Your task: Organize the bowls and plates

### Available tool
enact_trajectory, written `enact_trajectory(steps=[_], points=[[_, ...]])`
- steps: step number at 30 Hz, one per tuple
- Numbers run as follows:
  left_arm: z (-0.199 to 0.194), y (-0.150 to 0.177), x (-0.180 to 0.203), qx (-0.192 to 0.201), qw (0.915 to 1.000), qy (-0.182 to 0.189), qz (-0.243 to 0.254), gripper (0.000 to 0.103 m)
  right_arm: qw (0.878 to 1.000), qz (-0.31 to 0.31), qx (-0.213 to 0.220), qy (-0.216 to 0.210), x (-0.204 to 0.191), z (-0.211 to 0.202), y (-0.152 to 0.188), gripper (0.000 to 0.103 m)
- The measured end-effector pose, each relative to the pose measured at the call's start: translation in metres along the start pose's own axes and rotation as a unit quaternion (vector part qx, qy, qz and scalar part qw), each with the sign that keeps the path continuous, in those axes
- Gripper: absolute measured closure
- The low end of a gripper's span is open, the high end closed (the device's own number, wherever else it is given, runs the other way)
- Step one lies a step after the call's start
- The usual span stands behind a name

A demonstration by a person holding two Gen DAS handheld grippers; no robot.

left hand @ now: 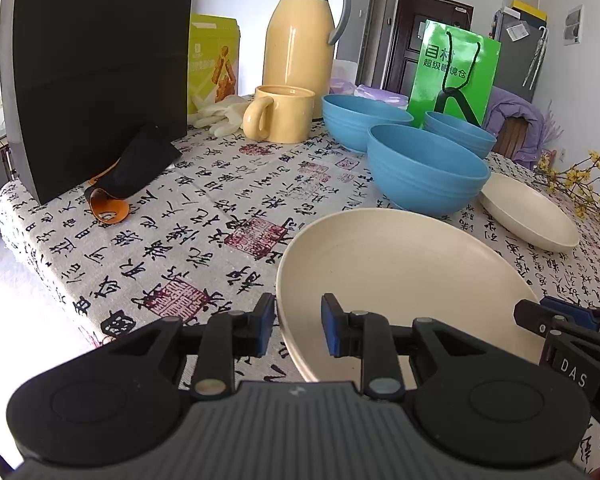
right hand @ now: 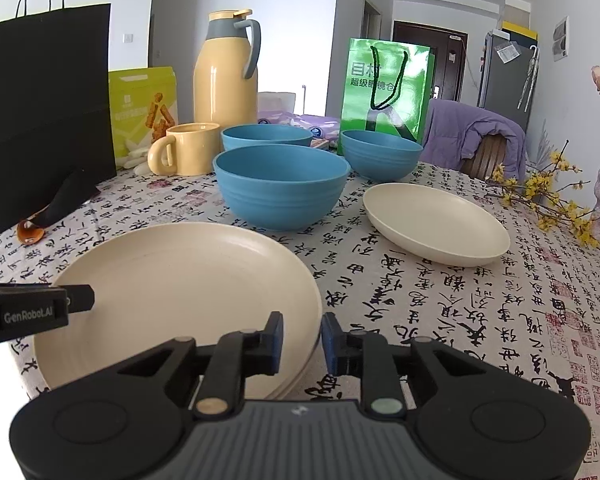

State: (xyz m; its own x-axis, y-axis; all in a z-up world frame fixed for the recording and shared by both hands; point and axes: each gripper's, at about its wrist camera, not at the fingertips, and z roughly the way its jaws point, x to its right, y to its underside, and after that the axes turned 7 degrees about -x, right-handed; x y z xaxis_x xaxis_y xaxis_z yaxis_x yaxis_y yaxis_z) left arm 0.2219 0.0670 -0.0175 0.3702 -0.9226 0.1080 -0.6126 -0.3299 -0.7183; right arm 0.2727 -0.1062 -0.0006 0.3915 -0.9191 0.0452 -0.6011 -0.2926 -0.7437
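A tabletop [right hand: 440, 292] covered by a cloth printed with black calligraphy and red seals is seen from two hand-held grippers.

At the near edge a large cream plate [right hand: 180, 284] lies flat; in the right wrist view a second rim shows beneath it, so it appears to rest on another plate. The left gripper [left hand: 298, 326] is set at the plate's left rim, its blue-padded fingers [left hand: 267, 320] parted narrowly on either side of the rim; whether the pads touch it cannot be told. The right gripper [right hand: 301, 344] is set at the plate's right rim in the same way, fingers [right hand: 277, 342] a small gap apart with the rim between them and no clear pressing seen.

A smaller cream plate [right hand: 436, 222] lies alone toward the right edge, well apart from the large one. Three blue bowls are grouped near the middle: the nearest bowl [right hand: 280, 188] just beyond the large plate, a left rear bowl [right hand: 266, 136] behind it, and a right rear bowl [right hand: 380, 156] beside a green gift bag [right hand: 386, 92].

Toward the far left a yellow mug [right hand: 190, 154] stands before a yellow thermos jug [right hand: 226, 80], with a black paper bag [right hand: 48, 108] at the left edge. Yellow flowers [right hand: 548, 196] lie at the right edge.
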Motion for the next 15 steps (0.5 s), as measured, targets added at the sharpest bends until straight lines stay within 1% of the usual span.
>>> enact_trajectory(steps=[4, 6, 7, 12, 14, 15], points=[[-0.006, 0.001, 0.001, 0.013, 0.9998, -0.012, 0.001, 0.075, 1.000, 0.005, 0.005, -0.006, 0.002, -0.003, 0.000, 0.082], [-0.010, 0.002, 0.002, 0.018, 0.9997, -0.015, 0.002, 0.066, 1.000, 0.006, 0.008, -0.010, 0.002, -0.007, 0.001, 0.082], [-0.012, 0.003, 0.002, 0.019, 0.9997, -0.014, 0.002, 0.064, 1.000, 0.006, 0.009, -0.012, 0.002, -0.009, 0.002, 0.082], [-0.024, 0.013, 0.008, 0.020, 0.9997, -0.008, 0.013, 0.063, 1.000, 0.008, 0.018, -0.021, 0.003, -0.026, 0.012, 0.082], [-0.035, 0.019, 0.013, 0.031, 0.9992, -0.004, 0.026, 0.063, 0.999, 0.013, 0.022, -0.024, 0.004, -0.034, 0.018, 0.082], [-0.042, 0.022, 0.016, 0.038, 0.9987, -0.002, 0.034, 0.061, 0.999, 0.015, 0.024, -0.025, 0.005, -0.039, 0.022, 0.082]])
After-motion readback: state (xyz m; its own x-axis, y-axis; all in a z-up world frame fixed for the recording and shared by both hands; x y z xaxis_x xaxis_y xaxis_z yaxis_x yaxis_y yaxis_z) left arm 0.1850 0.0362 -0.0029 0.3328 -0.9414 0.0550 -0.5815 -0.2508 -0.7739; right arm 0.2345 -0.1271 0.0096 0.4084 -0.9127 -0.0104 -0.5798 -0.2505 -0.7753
